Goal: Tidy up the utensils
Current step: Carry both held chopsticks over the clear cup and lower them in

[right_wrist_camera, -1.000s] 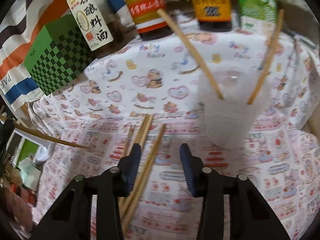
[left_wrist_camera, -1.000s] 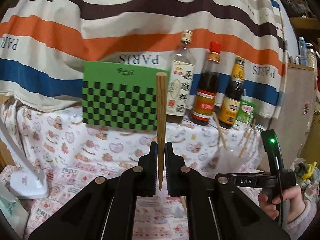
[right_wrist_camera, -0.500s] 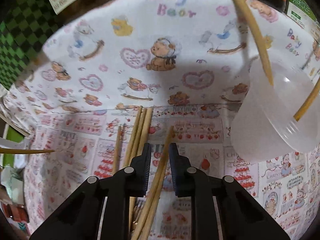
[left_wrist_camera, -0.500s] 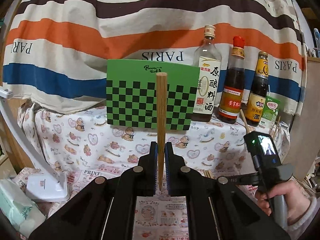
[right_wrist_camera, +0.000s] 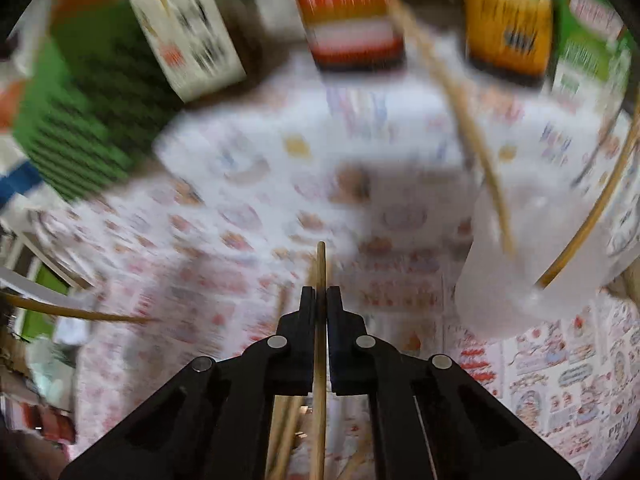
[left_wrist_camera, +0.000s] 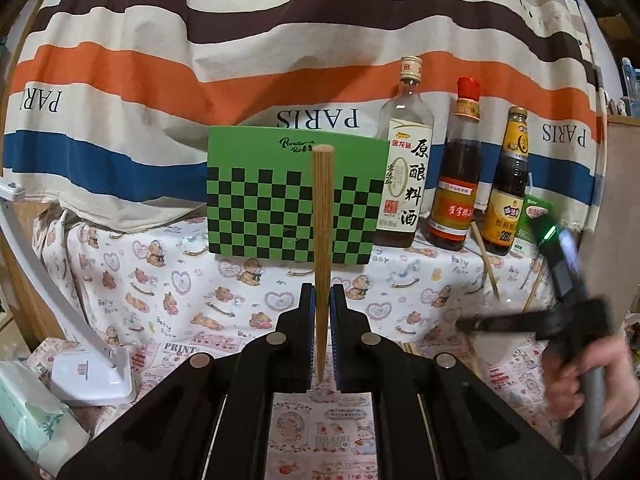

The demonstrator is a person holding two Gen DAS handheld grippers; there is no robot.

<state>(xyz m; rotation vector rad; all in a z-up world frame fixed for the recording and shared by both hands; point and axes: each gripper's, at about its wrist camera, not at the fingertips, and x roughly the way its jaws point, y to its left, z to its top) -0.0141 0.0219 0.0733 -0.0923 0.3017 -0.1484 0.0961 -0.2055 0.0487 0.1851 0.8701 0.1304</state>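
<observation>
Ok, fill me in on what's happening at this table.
A person is sorting chopsticks with handheld tongs. The left tongs are shut on one chopstick, held upright. The right tongs are shut on another chopstick above the loose chopsticks. Two already lean in the plastic cup.

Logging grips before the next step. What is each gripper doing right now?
Left gripper: shut on a wooden chopstick, held upright.
Right gripper: shut on another chopstick.

A table under a cartoon-bear cloth point(left_wrist_camera: 168, 292) carries a green checkered board point(left_wrist_camera: 260, 208), three bottles point(left_wrist_camera: 404, 168), a clear cup point(right_wrist_camera: 532, 264) and loose chopsticks point(right_wrist_camera: 286, 432).
</observation>
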